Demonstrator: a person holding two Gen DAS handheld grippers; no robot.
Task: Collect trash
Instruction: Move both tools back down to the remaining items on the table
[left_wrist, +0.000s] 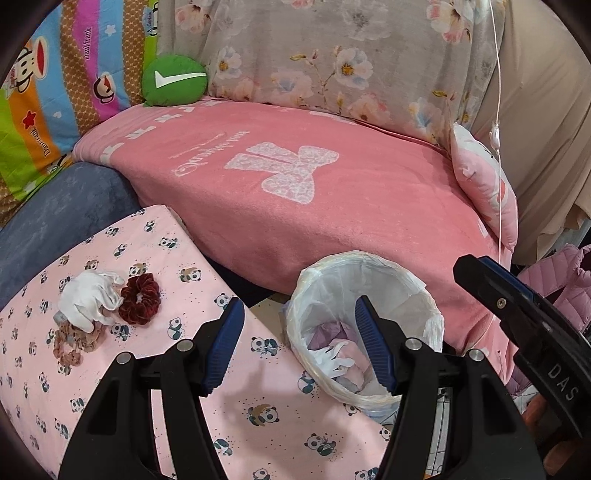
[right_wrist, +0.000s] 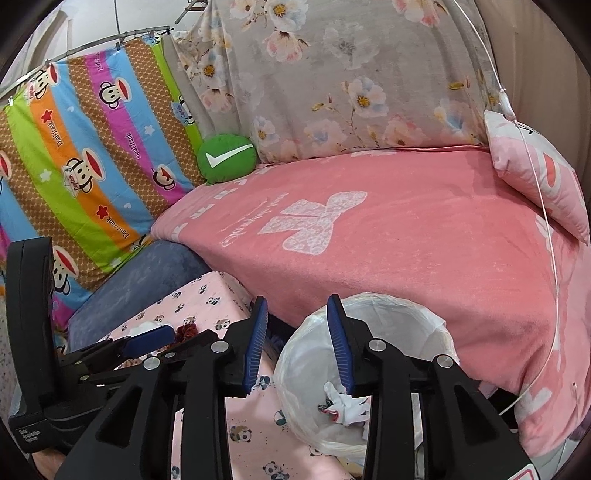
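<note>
Bin (left_wrist: 369, 295) with white liner, standing at the bench (left_wrist: 258, 417) edge, against the pink bed (left_wrist: 332, 192). Inside: white glove (left_wrist: 330, 356) on pinkish scraps; seen again in right view, bin (right_wrist: 306, 369), glove (right_wrist: 345, 404).

On the bench, panda-print cover, far left: second white glove (left_wrist: 86, 299), dark red scrunchie (left_wrist: 140, 299) touching it on its right, tan scrunchie (left_wrist: 75, 345) just in front, partly under the glove.

Left tongs (left_wrist: 299, 345): released, gaping wide, nothing between the blue pads; hovering over the bench edge, right pad over the bin mouth. Also visible in right view at lower left (right_wrist: 147, 339).

Right tongs (right_wrist: 297, 343): released, empty, left pad over the bench edge, right pad over the bin. Body visible at right edge of left view (left_wrist: 517, 302).

Background: green check-mark cushion (left_wrist: 173, 79), floral sheet (left_wrist: 332, 55), striped monkey-print sheet (right_wrist: 92, 155), small pink pillow (left_wrist: 487, 184), white cord (left_wrist: 498, 147).
</note>
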